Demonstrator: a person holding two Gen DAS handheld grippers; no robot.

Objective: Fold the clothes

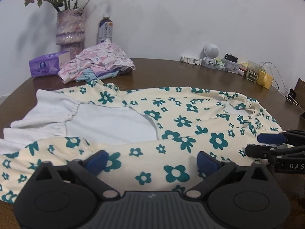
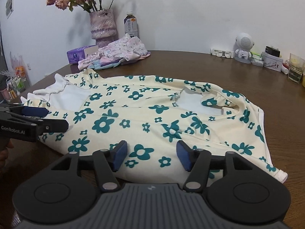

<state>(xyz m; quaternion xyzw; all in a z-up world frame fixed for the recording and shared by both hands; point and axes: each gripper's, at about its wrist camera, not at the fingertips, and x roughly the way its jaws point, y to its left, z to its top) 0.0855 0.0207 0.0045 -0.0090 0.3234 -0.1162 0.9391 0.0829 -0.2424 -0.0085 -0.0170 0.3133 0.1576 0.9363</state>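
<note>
The left wrist view alone shows the garment's (image 1: 171,122) far-left end: a white gathered lining (image 1: 63,112) turned outward, with a flowered sleeve running along the near edge under the left gripper (image 1: 152,159). At its right edge the right gripper (image 1: 266,143) enters from the side. The right wrist view instead shows the garment's (image 2: 144,118) right side and near-right hem, the neck opening (image 2: 198,105) with white inside, and the left gripper (image 2: 45,118) coming in from the left, over the cloth's near-left part.

The garment is cream with teal flowers, spread mostly flat across the brown table (image 1: 171,72), wrinkled near the neck, its near edge by both grippers.

The left gripper's jaws stand wide apart above the cloth, nothing pressed between the blue pads. The right gripper (image 2: 150,156) is also parted over the near edge, pads clear of the fabric.

At the far left sit a pile of pink and blue clothes (image 1: 99,63), a purple tissue pack (image 1: 45,64), a vase of flowers (image 1: 70,30) and 1 bottle (image 1: 104,28); small items line the far right.
</note>
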